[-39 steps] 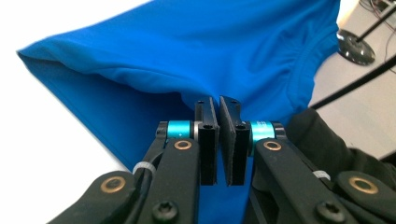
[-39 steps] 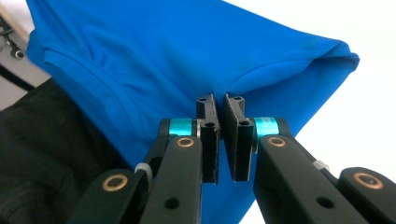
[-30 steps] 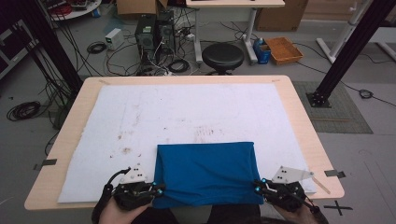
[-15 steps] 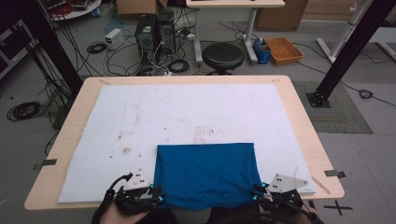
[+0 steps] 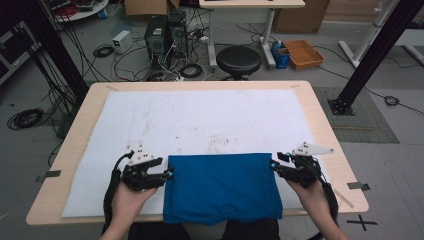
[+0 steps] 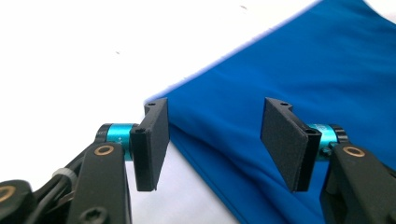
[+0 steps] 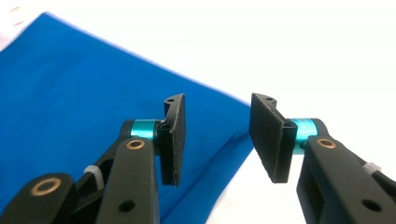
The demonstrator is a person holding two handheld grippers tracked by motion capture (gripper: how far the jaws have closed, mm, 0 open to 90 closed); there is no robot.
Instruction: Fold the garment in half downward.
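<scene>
Jaws spread and just opened, nothing between them, the left gripper [image 5: 169,174] and right gripper [image 5: 273,165] sit at the far corners of the folded blue cloth [image 5: 222,187] — near edge draping off the white surface [image 5: 200,115]. Risk: a careless withdrawal snags a corner, undoing the fold.

A light wooden table [image 5: 322,130] carries a white sheet [image 5: 200,120] covering most of its top. Faint marks, perhaps stains, speckle the sheet near its middle. A folded blue cloth [image 5: 222,187] lies on the sheet at the near edge.
</scene>
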